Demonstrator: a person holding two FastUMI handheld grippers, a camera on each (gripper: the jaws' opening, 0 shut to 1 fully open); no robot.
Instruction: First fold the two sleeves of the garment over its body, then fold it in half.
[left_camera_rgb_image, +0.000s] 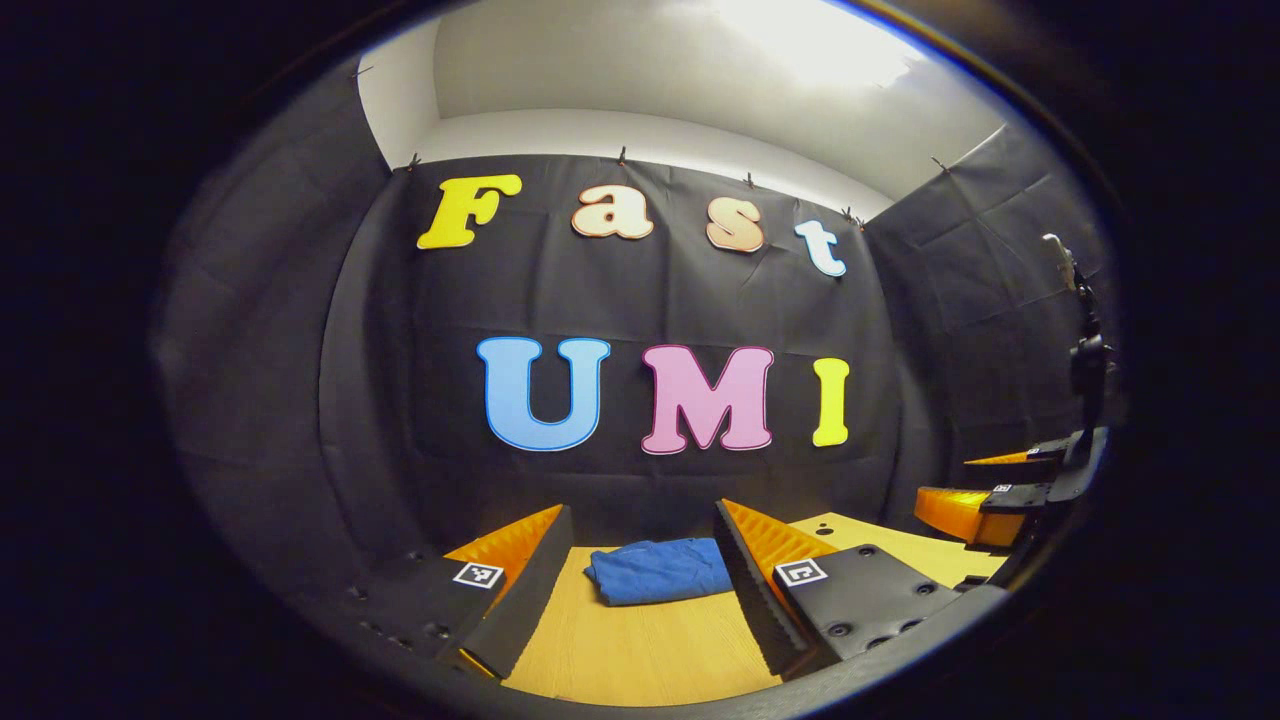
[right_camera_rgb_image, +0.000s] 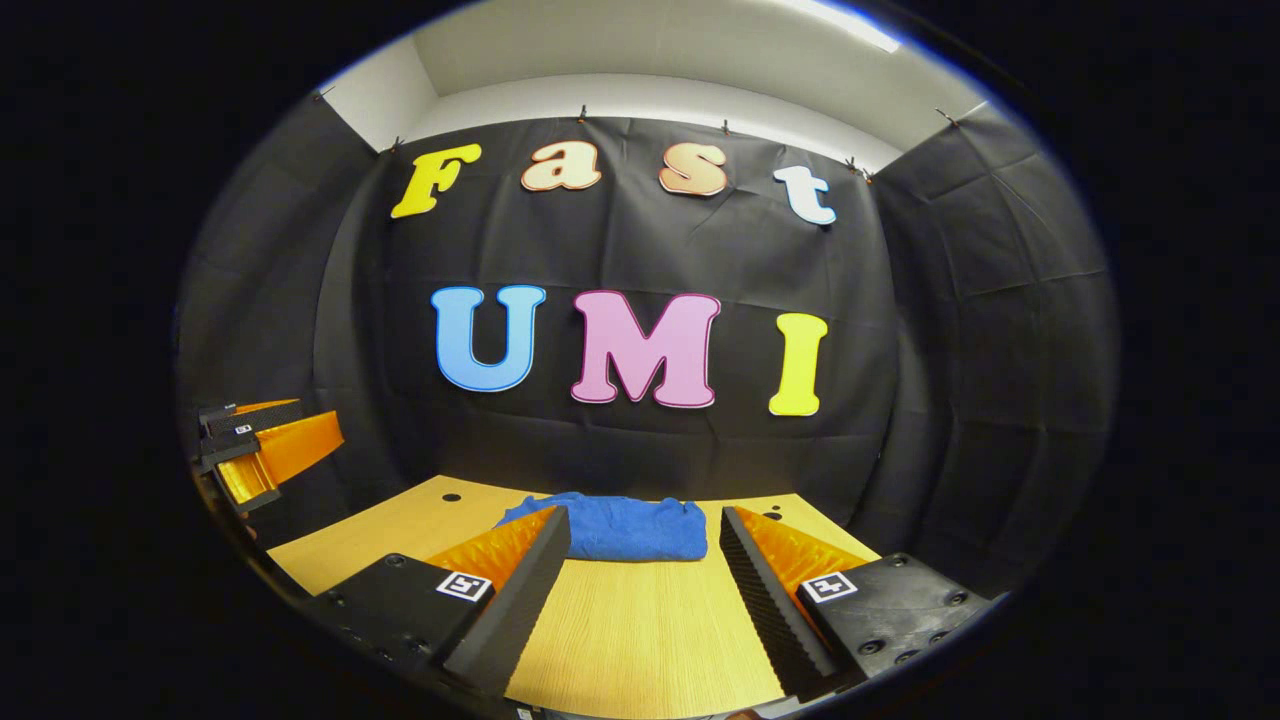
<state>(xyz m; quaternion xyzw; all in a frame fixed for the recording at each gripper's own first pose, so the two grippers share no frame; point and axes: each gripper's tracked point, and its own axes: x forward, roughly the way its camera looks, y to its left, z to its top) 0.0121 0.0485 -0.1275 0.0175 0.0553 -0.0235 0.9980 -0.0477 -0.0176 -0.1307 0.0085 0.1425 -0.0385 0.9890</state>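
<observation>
Blue garment (left_camera_rgb_image: 660, 570) lies folded into a compact bundle on the wooden surface (left_camera_rgb_image: 630, 650), toward its far edge, near the black cloth wall (left_camera_rgb_image: 640, 300). In the right gripper view the same garment (right_camera_rgb_image: 620, 528) sits at about 12 o'clock ahead of the camera, flat, with a rounded fold along its near edge and a small raised bit at its left end.

Left tool (left_camera_rgb_image: 640, 575): fingers spread wide, nothing between them. The garment shows in the gap between the two fingers but farther off, on the surface; no finger touches it. The right-hand finger's inner edge overlaps the garment's right end in this view.

Right tool (right_camera_rgb_image: 645, 575): fingers likewise wide apart, holding nothing. Its left-hand finger's tip hides part of the garment's left corner; whether it touches cannot be told, though the cloth looks to lie beyond it.

Around: in the left gripper view the other tool (left_camera_rgb_image: 985, 500) shows at 3 o'clock, off the surface's right side, jaws apart. In the right gripper view the other tool (right_camera_rgb_image: 265, 445) shows at 9 o'clock, raised above the surface's left side. Two small dark holes (right_camera_rgb_image: 450, 497) mark the surface near its far left corner. Bare wood between garment and both cameras; nothing else lies on it.
</observation>
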